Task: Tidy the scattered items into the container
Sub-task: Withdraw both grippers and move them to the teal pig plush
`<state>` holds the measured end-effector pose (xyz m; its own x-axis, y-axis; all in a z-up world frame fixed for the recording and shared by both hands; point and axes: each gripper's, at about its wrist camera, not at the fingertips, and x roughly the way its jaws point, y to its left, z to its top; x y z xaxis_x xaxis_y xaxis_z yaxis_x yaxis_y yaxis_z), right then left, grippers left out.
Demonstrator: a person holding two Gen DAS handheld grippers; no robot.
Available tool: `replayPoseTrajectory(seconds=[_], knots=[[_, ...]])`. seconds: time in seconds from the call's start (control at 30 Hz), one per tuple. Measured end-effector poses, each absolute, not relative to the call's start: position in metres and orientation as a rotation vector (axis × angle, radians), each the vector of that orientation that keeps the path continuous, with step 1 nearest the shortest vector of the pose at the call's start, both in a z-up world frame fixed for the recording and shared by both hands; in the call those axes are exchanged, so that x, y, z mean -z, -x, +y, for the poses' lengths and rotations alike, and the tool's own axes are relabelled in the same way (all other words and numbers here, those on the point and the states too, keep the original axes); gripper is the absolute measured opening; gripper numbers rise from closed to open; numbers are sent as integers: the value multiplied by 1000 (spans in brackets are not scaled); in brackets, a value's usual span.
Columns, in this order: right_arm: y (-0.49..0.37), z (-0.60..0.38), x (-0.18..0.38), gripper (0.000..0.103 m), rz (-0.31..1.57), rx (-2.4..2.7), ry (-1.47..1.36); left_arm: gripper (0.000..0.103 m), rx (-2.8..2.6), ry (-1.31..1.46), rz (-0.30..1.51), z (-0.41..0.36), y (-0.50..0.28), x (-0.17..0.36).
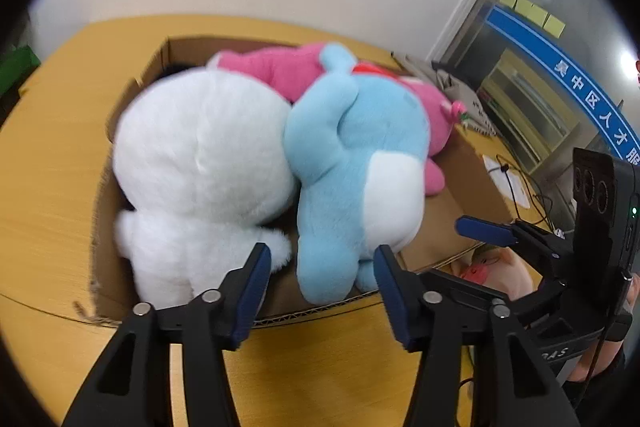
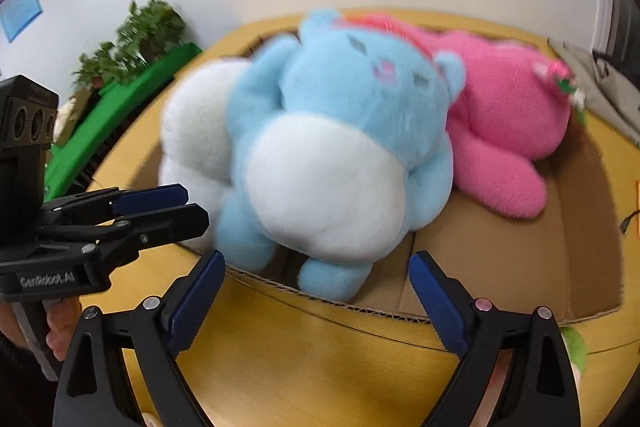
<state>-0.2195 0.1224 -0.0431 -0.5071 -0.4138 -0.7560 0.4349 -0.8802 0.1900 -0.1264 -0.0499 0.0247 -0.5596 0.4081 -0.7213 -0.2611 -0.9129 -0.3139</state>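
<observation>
Room: pale wall behind a yellow wooden worktop; glass cabinet with a blue banner to the right of the cardboard box, green plant to its left.
Left tool: spread, nothing between its blue pads, tips apart from the toys, hanging just before the near wall of the cardboard box.
Right tool: spread wide, nothing between its pads, also just before the near wall of the box; its tips are clear of the blue toy.
Blue plush toy: inside the box at the near wall, white belly facing the right tool, feet at the box's near edge.
White plush toy: inside the box, on the left, pressed against the blue toy.
Pink plush toy: inside the box, lying behind and to the right of the blue toy, touching it.
Box: open-topped, resting on the worktop, flaps folded outward.
Outside the box: a pale pinkish toy on the worktop just beyond the box's near right corner; a bit of green plush near that same corner, partly hidden by the right tool.
Person: a hand grips the left tool's handle.
</observation>
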Motion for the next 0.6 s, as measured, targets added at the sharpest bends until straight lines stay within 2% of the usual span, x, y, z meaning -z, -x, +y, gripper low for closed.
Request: replayPoseTrajectory(seconds=[0.03,0.1,0.17,0.6], knots=[[214,123,34,103,46,2393,-1143,62,-2495,1173,-230,-50,120,-33],[204,126,17,103,70,2428,-1076,74,-2544,1103,-215,-55,106,-50],[194,134,6,103,85,2459,-1034,78,-2589,1061,-211,-55,96,-61],[154,184,-18,103,74,2586,-974,78,-2697,1058,-170,-43,53,-71]])
